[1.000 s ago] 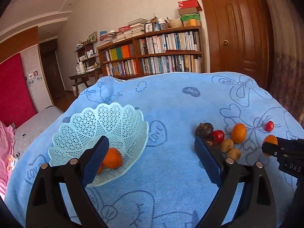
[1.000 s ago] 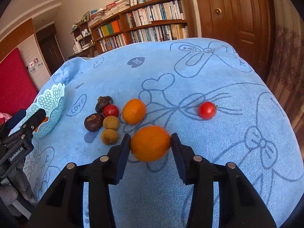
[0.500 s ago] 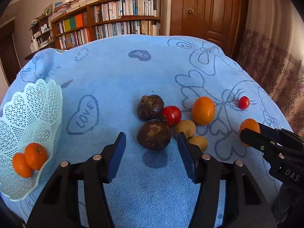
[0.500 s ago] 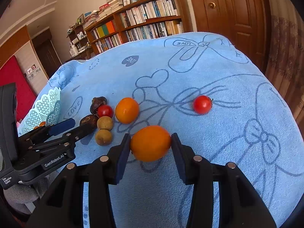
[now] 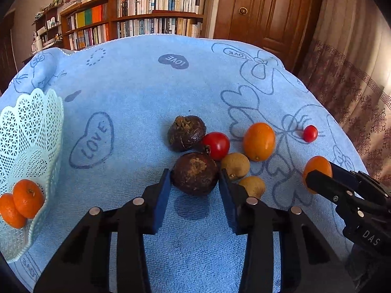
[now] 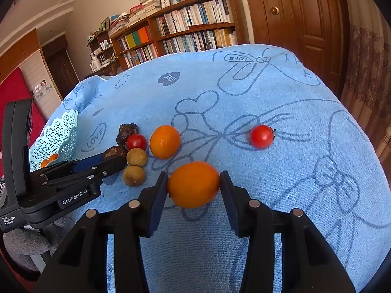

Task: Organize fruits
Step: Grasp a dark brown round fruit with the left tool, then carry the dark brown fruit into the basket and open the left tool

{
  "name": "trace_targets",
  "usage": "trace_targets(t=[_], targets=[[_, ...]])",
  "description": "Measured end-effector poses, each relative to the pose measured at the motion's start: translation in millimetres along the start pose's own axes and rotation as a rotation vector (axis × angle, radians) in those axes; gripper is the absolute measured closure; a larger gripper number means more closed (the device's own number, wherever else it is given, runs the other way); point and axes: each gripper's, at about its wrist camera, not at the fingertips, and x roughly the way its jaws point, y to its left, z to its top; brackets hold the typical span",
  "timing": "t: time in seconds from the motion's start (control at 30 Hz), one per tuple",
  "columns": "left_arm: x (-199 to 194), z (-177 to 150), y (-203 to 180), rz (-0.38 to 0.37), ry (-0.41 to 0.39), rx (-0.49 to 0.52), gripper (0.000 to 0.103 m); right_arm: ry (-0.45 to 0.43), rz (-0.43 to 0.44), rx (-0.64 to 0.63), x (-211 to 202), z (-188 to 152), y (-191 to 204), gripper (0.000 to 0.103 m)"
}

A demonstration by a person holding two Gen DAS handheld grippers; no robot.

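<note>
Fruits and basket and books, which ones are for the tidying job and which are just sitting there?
For the job:
dark brown fruit in the left hand-held gripper
orange in the right hand-held gripper
tomatoes
basket

Just there:
bookshelf
door
curtain

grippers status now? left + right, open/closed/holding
Left gripper: closed on the dark brown fruit, fruit resting on the blue cloth.
Right gripper: closed on an orange fruit.
</note>
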Motion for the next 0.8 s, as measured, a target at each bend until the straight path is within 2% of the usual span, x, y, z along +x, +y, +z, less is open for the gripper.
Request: trace_targets(t=[0.4, 0.8], targets=[[-38, -2, -5, 0.155, -0.134, 0.043, 0.062, -0.012, -0.006, -0.009, -2, 0, 1, 0.059], [-76, -1, 19, 0.265, -0.221, -0.027, 0.062, -0.024, -0.014, -0.015, -5, -1, 2, 0.059]])
